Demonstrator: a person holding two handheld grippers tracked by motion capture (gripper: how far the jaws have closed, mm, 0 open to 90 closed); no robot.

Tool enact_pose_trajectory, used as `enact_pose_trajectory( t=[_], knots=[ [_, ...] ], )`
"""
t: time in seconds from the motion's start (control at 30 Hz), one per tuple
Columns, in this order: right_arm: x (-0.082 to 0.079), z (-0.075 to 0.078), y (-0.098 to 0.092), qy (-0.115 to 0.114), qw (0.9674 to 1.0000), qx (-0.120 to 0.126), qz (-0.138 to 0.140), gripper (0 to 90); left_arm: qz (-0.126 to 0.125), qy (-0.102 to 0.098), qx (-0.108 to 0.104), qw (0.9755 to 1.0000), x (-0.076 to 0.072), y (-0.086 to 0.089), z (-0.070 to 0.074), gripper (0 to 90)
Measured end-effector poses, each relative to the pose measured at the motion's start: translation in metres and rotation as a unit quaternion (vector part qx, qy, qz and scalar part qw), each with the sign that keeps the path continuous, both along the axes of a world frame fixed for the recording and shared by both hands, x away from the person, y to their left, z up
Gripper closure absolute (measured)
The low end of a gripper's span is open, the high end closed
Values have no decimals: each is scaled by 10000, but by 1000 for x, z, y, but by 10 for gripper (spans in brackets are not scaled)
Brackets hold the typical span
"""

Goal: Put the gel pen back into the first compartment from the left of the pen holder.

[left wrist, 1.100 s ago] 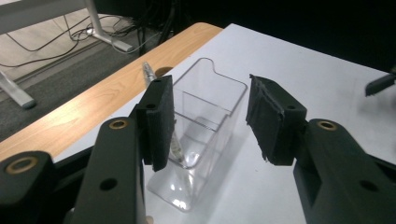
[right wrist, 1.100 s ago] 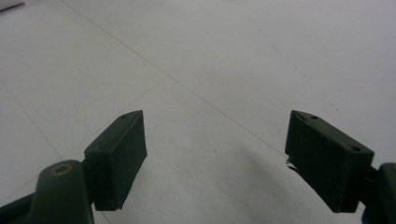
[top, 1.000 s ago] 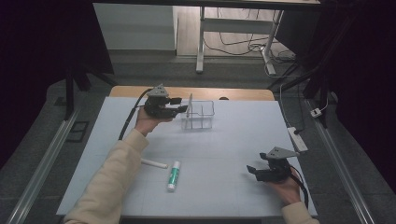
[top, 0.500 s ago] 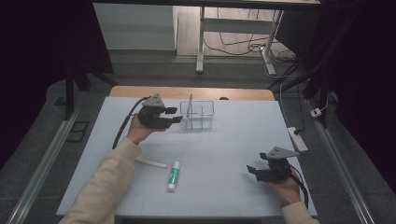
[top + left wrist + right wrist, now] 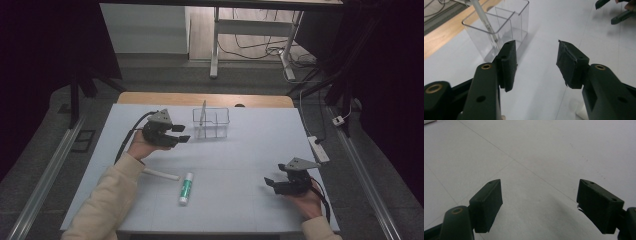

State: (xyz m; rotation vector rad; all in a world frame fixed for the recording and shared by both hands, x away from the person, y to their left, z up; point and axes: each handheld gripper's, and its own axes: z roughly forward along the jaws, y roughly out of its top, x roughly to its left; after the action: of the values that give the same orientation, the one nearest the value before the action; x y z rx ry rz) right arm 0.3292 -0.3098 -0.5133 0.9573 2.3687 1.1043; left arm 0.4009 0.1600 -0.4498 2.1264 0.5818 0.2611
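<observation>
Two black grippers, both wide and empty: left gripper (image 5: 181, 133) just left of the clear plastic divided box (image 5: 214, 122), right gripper (image 5: 269, 183) near right.

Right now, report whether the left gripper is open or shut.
Open: the left gripper shows bare white table between its separated pads, holding nothing.

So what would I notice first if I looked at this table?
Probably the clear plastic holder at the far middle of the white table, with a thin white stick standing in it. The left gripper hovers open beside it, and a green-and-white tube lies nearer the front.
</observation>
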Motion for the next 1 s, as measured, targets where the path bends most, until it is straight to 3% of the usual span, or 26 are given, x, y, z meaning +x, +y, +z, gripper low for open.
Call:
enact_pose_trajectory(
  t=[0.43,0.6,0.73,1.0],
  knots=[
    [-1,0,-1,-20,10000,13,-21,195,-211,216,293,9991,-12,10,-4,488],
    [-1,1,-1,-9,10000,7,-8,195,-362,290,508,9976,-14,12,-6,478],
    [-1,1,-1,-22,10000,6,-12,195,-293,278,722,9966,-17,13,-6,452],
    [-1,1,-1,-8,10000,-28,-21,195,-356,332,806,9956,-21,21,-6,443]
  ],
)
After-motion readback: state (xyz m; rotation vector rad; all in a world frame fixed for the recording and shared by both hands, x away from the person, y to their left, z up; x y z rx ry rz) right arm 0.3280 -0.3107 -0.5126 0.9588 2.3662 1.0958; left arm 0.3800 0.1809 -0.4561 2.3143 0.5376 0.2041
